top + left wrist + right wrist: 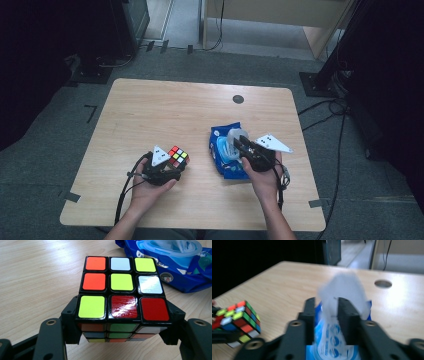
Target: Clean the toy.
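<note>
Two grippers work at the near edge of the table (150, 105). The left gripper (170, 167) has its jaws closed tight on a puzzle cube (122, 297); in the left gripper view the two black jaws press on the cube's opposite sides, low down, and the mixed face of orange, yellow, white and red stickers looks up. The cube is lifted a little above the wood, at the left of the person's side, and the left hand (150, 192) carries the gripper from below.

The right gripper (239, 145) stands over a blue pack of wet wipes (222, 150). Its jaws are narrow but not fully closed, and a white wipe (344, 290) rises between them out of the pack's opening. The view is blurred there, so I cannot tell if the pads really press on the wipe. The right hand (262, 182) holds this gripper.

The pack lies flat on the table, right of the centre, near the cube but apart from it. Farther back there is a round cable hole (238, 99) in the tabletop.
</note>
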The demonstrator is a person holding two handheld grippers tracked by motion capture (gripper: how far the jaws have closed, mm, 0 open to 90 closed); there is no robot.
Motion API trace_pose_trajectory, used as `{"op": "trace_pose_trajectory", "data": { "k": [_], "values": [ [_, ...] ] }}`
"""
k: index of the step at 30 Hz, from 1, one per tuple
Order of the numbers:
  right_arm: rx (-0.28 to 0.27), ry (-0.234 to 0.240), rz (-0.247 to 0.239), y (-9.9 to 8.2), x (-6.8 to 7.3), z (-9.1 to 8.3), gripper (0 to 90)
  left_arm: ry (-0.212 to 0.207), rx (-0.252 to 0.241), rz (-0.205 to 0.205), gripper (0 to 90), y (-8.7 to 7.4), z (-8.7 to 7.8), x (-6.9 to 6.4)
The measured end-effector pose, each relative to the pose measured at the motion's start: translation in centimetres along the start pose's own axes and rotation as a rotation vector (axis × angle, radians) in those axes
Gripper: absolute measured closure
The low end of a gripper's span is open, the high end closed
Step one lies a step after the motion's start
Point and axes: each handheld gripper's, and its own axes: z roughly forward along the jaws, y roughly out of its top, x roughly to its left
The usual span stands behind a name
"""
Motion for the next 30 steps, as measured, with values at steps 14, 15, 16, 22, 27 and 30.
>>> {"op": "trace_pose_trajectory", "data": {
  "k": [14, 15, 16, 22, 27, 30],
  "values": [
    [0.181, -0.003, 0.035, -2.2, -0.9, 4.2, 58.2, -0.005, 0.000, 0.001, 34.0, -0.1, 0.0, -0.1],
    [0.181, -0.003, 0.035, -2.2, -0.9, 4.2, 58.2, -0.005, 0.000, 0.001, 34.0, -0.1, 0.0, -0.1],
    [0.183, -0.001, 0.037, -2.3, -1.0, 4.3, 63.1, -0.006, -0.001, 0.002, 34.0, -0.1, 0.0, -0.1],
    [0.147, -0.010, 0.012, -2.5, -1.0, 3.8, 90.0, -0.006, -0.008, -0.001, 34.1, 0.0, -0.2, 0.0],
    [0.098, -0.013, 0.000, -1.9, -0.7, 3.1, 90.0, -0.005, -0.007, -0.003, 34.0, 0.0, -0.2, 0.2],
    [0.061, -0.010, -0.005, -1.0, -0.6, 2.2, 90.0, -0.005, -0.010, -0.006, 34.1, 0.0, -0.3, 0.2]
  ]
}}
